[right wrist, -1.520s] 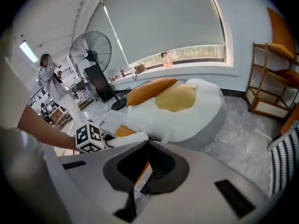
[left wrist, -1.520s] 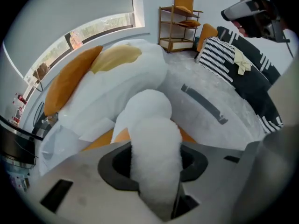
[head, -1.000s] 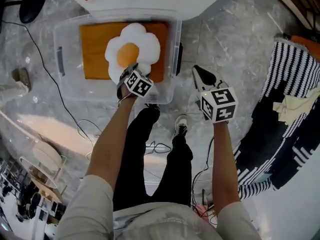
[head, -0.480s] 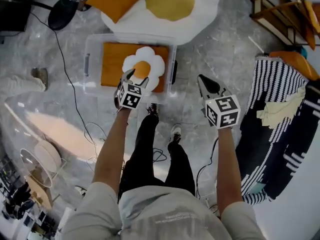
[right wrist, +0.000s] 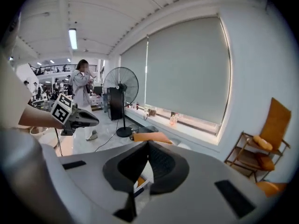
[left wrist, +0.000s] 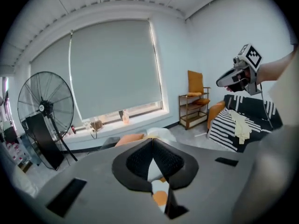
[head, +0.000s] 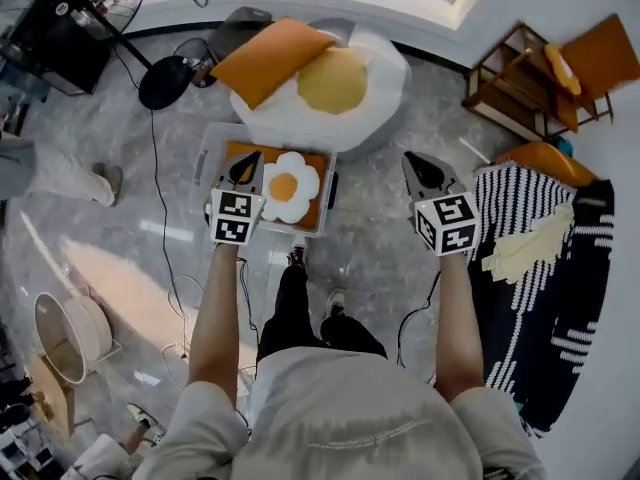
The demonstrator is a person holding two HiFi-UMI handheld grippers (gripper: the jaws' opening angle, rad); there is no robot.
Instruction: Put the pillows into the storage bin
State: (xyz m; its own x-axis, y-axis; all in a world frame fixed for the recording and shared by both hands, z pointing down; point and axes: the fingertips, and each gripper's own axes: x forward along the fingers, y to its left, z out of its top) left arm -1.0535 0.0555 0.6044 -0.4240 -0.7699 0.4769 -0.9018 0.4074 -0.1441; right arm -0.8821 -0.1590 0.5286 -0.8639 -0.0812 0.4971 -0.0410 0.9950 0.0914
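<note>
A clear storage bin (head: pixel 204 168) stands on the floor, and in it a white flower pillow (head: pixel 290 186) lies on an orange pillow (head: pixel 314 212). Beyond the bin, another orange pillow (head: pixel 270 58) rests on a big fried-egg cushion (head: pixel 345 86). My left gripper (head: pixel 243 170) hangs high over the bin's left part. Its jaws have just closed with nothing between them (left wrist: pixel 152 141). To the right of the bin, my right gripper (head: pixel 425 168) is held at the same height, shut and empty (right wrist: pixel 148 143).
A standing fan (head: pixel 165 78) and its cable are left of the cushions. A wooden shelf (head: pixel 520 78) and a striped sofa (head: pixel 530 268) fill the right side. A person (right wrist: pixel 84 94) stands by the fan, a shoe (head: pixel 108 180) at left.
Both grippers have risen well above the bin, which now looks smaller. The left gripper has come off the flower pillow and its jaws have shut.
</note>
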